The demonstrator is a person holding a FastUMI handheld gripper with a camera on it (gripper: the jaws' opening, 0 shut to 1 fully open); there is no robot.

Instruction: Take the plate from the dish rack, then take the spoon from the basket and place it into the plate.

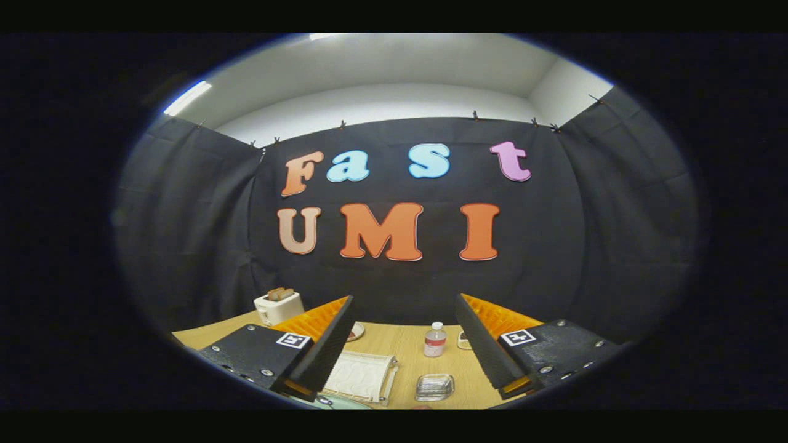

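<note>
Gripper (403,344) held high, fingers spread wide apart, nothing between them. Wooden table (406,354) lies below and ahead.

Between the fingers: small water bottle (434,339) upright; nearer, a clear glass dish (434,387). Just inside the left finger, a pale ribbed mat or tray (360,375). Pale green rim, possibly the plate (345,403), under the left finger's base; cannot confirm. Toaster (278,306) with bread beyond the left finger.

Dish rack, basket and spoon: cannot place them.

Judgement: the plate is likely rigid, smooth, slippery and breakable. Pinch the rim edge-on and lift slowly.
</note>
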